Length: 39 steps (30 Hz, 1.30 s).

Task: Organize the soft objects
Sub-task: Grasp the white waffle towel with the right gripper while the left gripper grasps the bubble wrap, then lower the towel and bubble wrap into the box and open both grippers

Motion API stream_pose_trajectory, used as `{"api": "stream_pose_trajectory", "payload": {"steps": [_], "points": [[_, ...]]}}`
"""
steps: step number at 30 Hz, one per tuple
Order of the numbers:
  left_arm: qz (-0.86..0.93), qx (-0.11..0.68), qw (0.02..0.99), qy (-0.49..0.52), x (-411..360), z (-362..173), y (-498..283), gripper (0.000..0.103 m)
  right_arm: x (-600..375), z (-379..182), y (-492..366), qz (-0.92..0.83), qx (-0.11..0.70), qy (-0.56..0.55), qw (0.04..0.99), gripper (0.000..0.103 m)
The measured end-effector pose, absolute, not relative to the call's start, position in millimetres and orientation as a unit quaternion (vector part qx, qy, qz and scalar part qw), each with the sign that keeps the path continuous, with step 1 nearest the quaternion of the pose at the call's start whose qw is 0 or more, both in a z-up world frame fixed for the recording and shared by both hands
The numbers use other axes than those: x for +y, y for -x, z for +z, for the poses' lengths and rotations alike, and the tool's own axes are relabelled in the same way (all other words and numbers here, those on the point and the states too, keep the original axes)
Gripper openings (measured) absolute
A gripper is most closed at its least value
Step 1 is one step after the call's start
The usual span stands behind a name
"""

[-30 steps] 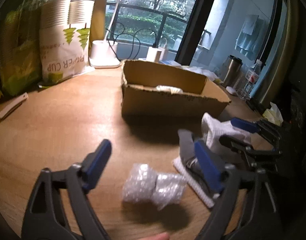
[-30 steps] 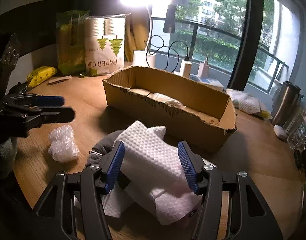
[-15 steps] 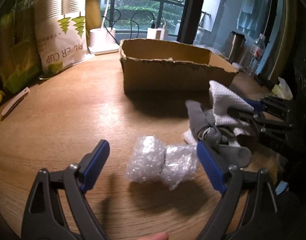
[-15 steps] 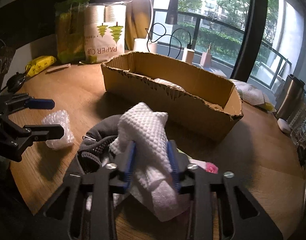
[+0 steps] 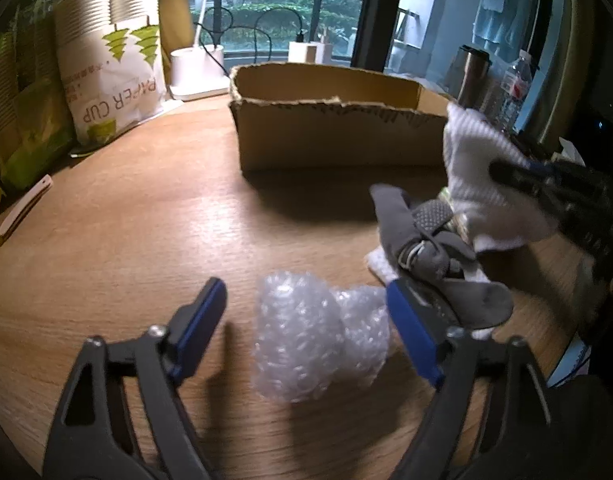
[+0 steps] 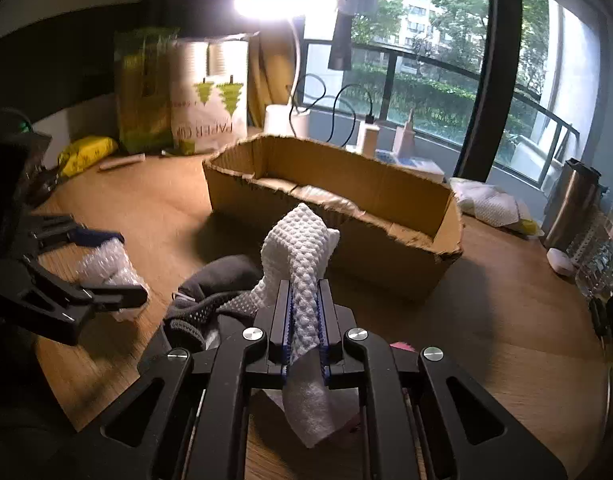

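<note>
**Right tongs clamp the cloth, left tongs straddle the bubble wrap**

The right gripper (image 6: 304, 330) is clenched hard on a white cloth (image 6: 300, 248), its blue pads pressed together with the waffle fabric bunched up between them and a tail hanging below. In the left view the same cloth (image 5: 486, 176) sits lifted off the table, in front of the right end of the box.

The left gripper (image 5: 306, 320) stands wide apart, one finger on each side of a wad of bubble wrap (image 5: 318, 336) that lies on the table (image 5: 126, 240); the right finger seems to touch the wad, the left is clear of it.

Just beside the wrap, a grey glove (image 5: 434, 248) lies crumpled on more white fabric, beneath the raised cloth.

Beyond is an open cardboard box (image 6: 346, 200) with something pale inside. Farther back stand a paper cup pack (image 5: 110, 80), a green bag (image 5: 22, 112) and a lit lamp (image 6: 282, 0). A steel flask (image 6: 570, 200) stands at the right.
</note>
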<state>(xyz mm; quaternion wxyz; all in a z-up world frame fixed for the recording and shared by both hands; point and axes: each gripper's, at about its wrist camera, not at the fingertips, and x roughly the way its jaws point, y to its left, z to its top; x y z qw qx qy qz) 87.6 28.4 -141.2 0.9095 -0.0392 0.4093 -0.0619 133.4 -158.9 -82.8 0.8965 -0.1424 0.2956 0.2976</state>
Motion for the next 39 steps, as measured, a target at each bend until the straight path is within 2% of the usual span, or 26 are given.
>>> {"api": "stream_pose_trajectory", "payload": {"steps": [6,8,25,39], "points": [[-0.066,0.419,0.905,0.038,28,-145,-89,0.050,-169,-67,-132,0.300,0.281,0.118,0.904,0.012],[-0.065,0.418,0.905,0.035,26,-145,-88,0.047,-173,-64,-133,0.300,0.280,0.109,0.905,0.012],[-0.071,0.392,0.916,0.039,27,-133,-82,0.042,-205,-61,-153,0.287,0.302,0.025,0.909,0.012],[-0.080,0.348,0.934,0.029,23,-100,-89,0.041,-208,-46,-153,0.294,0.272,0.021,0.916,0.012]]}}
